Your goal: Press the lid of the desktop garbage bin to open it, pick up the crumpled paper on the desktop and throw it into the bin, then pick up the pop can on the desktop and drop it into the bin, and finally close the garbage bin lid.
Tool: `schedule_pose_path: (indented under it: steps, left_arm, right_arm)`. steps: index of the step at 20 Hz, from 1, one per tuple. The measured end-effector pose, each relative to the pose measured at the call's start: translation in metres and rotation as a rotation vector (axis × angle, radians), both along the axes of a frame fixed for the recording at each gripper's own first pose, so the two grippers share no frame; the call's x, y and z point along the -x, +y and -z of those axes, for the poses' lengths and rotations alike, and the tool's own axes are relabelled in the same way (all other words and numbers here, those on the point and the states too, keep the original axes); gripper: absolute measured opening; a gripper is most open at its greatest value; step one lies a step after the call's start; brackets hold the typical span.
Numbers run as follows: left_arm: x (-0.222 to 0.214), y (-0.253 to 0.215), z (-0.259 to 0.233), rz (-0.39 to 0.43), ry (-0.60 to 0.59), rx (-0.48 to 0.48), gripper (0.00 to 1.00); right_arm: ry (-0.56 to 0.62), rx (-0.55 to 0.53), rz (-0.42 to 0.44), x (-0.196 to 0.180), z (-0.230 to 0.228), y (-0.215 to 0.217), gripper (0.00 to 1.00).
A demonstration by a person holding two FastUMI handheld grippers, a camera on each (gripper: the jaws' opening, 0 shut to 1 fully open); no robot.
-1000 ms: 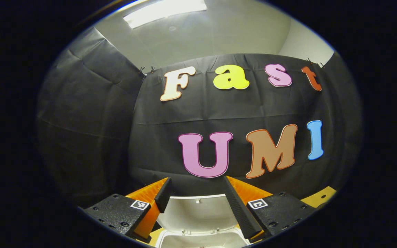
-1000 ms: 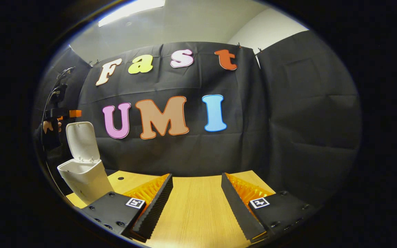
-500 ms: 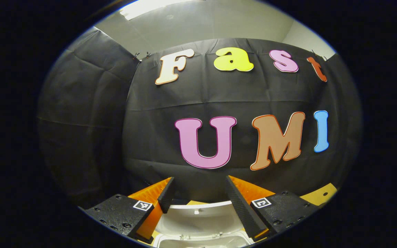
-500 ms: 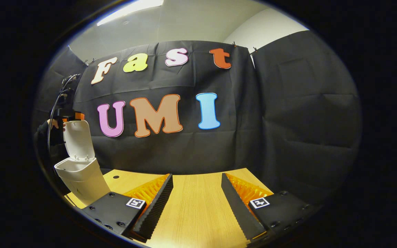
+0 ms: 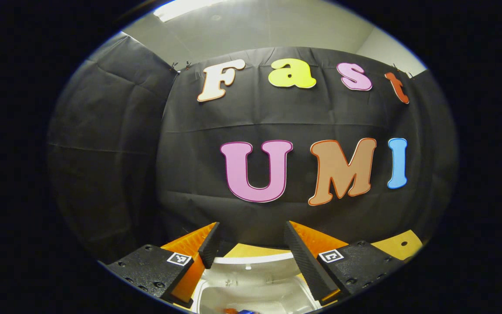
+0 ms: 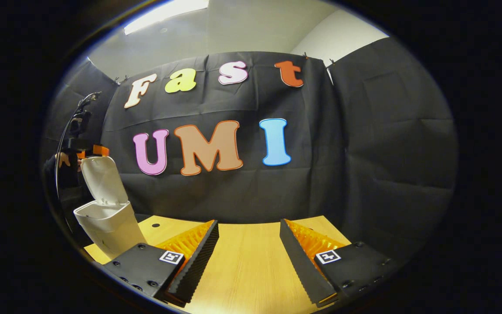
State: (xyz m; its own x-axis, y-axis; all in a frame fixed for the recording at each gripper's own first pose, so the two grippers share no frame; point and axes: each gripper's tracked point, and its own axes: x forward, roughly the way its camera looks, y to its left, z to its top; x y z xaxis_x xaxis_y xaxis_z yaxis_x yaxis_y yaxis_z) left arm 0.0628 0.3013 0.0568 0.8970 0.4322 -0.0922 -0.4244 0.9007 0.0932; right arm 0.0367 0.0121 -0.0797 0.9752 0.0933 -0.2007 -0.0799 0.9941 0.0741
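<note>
As lid began tipping forward from upright, left gripper sat at its top edge, fingers spread, gripping nothing. Bin stood at desk's left end; can glimpsed inside. Right gripper idle, agape, empty. Judged: closing step underway.

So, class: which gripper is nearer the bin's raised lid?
Left. The left gripper sits right at the top edge of the lid; the right gripper hovers over the wooden table, well aside.
</note>
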Motion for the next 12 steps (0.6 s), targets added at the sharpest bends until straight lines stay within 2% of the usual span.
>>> schedule_pose_path:
  steps: [8,9,11,12]
  left_arm:
    - [0.049,-0.029,0.027,-0.002,-0.032,-0.045,0.89]
    - [0.054,-0.030,0.035,-0.004,-0.021,-0.035,0.96]
    - [0.061,-0.036,0.055,-0.005,0.017,0.009,0.96]
    - [0.065,-0.040,0.063,-0.003,0.032,0.027,0.90]
  right_arm:
    - [0.005,0.009,-0.138,-0.016,0.004,0.034,0.94]
    - [0.010,0.014,-0.149,-0.019,0.006,0.036,0.94]
    - [0.017,0.011,-0.166,-0.018,0.007,0.040,0.96]
    - [0.015,0.007,-0.172,-0.018,0.005,0.042,0.94]
